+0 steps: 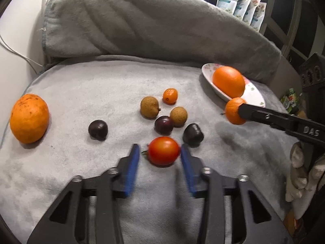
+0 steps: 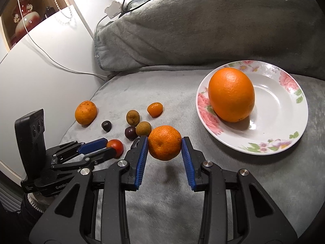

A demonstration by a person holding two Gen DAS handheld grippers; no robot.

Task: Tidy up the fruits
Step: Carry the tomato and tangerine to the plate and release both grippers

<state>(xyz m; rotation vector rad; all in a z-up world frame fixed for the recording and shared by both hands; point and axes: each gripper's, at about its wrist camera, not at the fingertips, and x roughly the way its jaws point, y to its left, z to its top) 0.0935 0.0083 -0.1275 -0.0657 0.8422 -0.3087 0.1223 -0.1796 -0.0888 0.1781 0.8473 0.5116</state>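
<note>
My right gripper (image 2: 165,145) is shut on a mandarin (image 2: 164,142) and holds it above the grey blanket, left of the floral plate (image 2: 284,134). It also shows in the left wrist view (image 1: 235,111). A large orange (image 2: 231,94) lies on the plate. My left gripper (image 1: 160,152) is open around a red tomato (image 1: 163,151); its right pad touches the tomato, the left pad stands apart. Beyond it lie two dark plums (image 1: 163,124), a dark fruit (image 1: 193,133), two longans (image 1: 149,106), a kumquat (image 1: 170,95) and another orange (image 1: 29,118) at far left.
A folded grey blanket (image 1: 154,26) rises like a wall behind the fruit. White cables (image 2: 61,65) run along the white surface on the left. Refill pouches (image 1: 241,2) stand at the back right. A gloved hand (image 1: 300,174) is at the right edge.
</note>
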